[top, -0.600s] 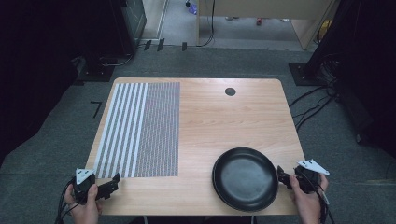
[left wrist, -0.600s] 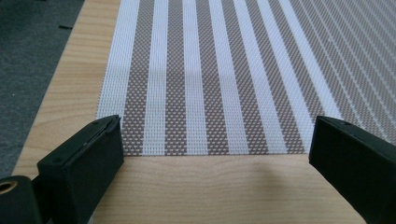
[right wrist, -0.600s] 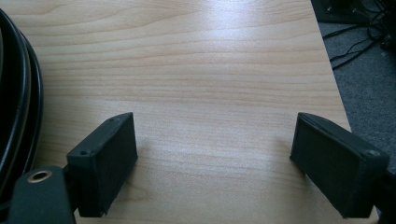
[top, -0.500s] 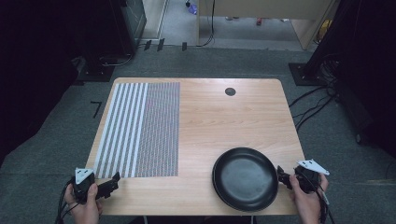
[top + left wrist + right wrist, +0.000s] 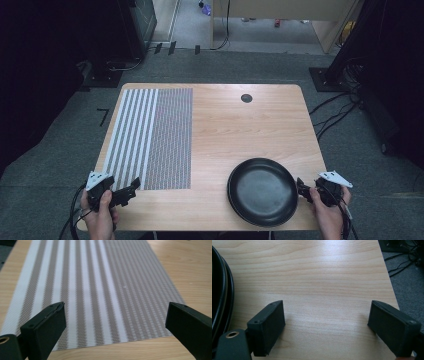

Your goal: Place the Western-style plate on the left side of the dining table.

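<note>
A light wooden table (image 5: 250,130) carries a grey-and-white striped woven placemat (image 5: 150,137) on its left half and a round black frying pan (image 5: 262,191) near the front right corner. The left tongs (image 5: 131,189) hover at the front left edge, just off the mat's near corner, jaws spread wide with nothing between them; in the left gripper view the mat (image 5: 95,290) lies ahead. The right tongs (image 5: 302,188) sit just beside the pan's right rim, jaws likewise wide apart and empty over bare wood.
</note>
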### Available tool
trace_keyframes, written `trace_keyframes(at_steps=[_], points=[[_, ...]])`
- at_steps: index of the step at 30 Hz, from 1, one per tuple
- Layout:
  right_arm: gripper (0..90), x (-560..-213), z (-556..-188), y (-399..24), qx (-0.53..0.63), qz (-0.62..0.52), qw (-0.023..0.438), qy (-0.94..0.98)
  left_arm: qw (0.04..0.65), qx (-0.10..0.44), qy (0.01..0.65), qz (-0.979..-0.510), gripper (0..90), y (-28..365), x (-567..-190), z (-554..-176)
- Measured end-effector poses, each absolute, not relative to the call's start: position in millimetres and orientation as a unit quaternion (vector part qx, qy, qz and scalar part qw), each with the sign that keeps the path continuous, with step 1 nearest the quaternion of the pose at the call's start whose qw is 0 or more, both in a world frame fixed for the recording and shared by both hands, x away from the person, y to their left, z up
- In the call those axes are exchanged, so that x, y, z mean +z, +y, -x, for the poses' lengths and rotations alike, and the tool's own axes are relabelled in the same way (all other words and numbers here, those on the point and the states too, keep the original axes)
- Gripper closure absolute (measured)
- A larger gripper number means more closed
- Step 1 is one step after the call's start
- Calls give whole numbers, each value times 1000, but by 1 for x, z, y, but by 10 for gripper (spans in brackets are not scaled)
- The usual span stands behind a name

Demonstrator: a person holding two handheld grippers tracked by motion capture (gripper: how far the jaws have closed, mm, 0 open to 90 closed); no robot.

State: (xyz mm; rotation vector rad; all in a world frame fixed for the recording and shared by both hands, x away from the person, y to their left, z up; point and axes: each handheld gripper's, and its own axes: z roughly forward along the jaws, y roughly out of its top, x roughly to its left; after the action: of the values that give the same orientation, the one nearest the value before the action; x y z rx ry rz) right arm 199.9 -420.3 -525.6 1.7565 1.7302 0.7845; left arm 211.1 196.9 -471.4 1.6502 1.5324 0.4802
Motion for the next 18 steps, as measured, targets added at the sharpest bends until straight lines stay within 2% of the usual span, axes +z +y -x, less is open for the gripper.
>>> trace_keyframes(at_steps=[9,18], points=[[132,-526,-200,-420,292,-653,274,643,421,183,585,-669,31,168,-459,-222],[132,-526,-200,-420,292,-653,274,643,443,171,544,-692,31,116,-446,-233]])
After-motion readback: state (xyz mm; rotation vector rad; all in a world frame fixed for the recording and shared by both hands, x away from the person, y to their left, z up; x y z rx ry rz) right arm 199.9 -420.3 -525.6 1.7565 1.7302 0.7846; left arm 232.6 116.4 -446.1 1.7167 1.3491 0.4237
